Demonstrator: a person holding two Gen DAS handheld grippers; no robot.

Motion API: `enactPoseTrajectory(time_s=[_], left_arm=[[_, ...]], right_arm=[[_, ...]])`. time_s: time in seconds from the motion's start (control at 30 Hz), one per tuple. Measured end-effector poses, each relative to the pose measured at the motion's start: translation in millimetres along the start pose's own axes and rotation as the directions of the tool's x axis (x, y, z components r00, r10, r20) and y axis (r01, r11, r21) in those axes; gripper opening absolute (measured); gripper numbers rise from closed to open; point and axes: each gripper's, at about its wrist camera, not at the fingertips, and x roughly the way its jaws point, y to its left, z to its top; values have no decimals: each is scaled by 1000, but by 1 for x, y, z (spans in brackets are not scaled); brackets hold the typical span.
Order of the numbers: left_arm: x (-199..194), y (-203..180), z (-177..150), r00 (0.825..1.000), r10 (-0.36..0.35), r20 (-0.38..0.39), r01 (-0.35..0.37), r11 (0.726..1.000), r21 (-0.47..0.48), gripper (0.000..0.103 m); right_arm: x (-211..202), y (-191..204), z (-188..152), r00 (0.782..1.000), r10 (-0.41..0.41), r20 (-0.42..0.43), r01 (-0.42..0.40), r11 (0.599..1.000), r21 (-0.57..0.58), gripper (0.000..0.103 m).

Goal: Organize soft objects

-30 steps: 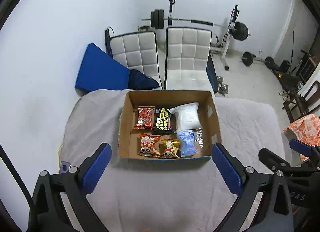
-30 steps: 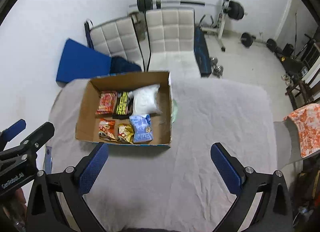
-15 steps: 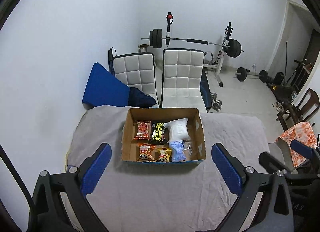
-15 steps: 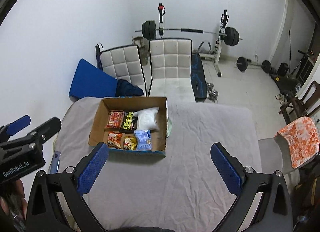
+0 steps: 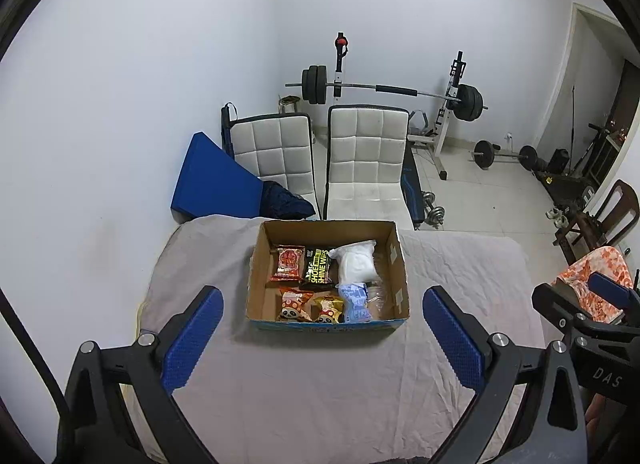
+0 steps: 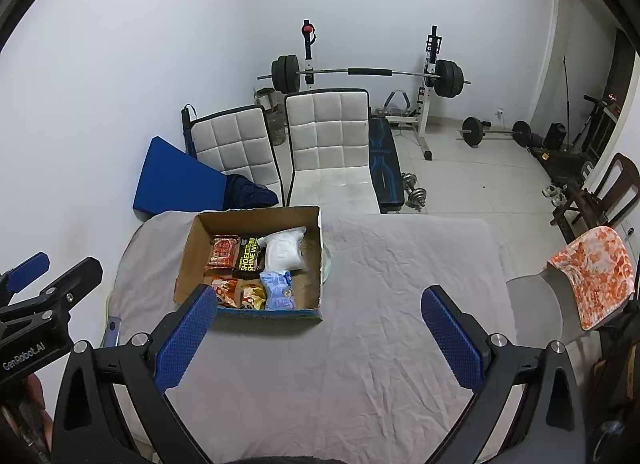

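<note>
A cardboard box [image 5: 396, 264] [image 6: 188, 256] stands on the grey-sheeted table [image 5: 320, 384] [image 6: 400, 284]. Inside lie a red snack pack [image 5: 287, 262], a black shoe-wipes pack [image 5: 317, 270], a white soft bag [image 5: 357, 264] [image 6: 285, 253], two panda snack packs [image 5: 295, 306], a light blue pack [image 5: 355, 302] [image 6: 276, 288] and a clear wrapper [image 5: 378, 294]. My left gripper [image 5: 325, 338] is open and empty, high above the table in front of the box. My right gripper [image 6: 320, 334] is open and empty, above the table right of the box.
Two white padded chairs [image 5: 368, 156] and a blue mat [image 5: 212, 184] stand behind the table. A barbell rack [image 5: 384, 90] and weights sit at the back. A chair with an orange cloth [image 6: 592, 276] is at the right. Something pale green [image 6: 327, 260] peeks from behind the box.
Both grippers have risen and pulled back from the box, so the box looks smaller and more of the room shows. Both stay open and empty.
</note>
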Motion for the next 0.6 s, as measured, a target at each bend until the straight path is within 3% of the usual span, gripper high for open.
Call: enactPoseTrajectory(time_s=[0.6], left_arm=[[2,1,-5,1000,-6,-10,6,1000,-23,103]], right_arm=[[-2,-4,-2,1000,-2,2,2,1000,0,103]])
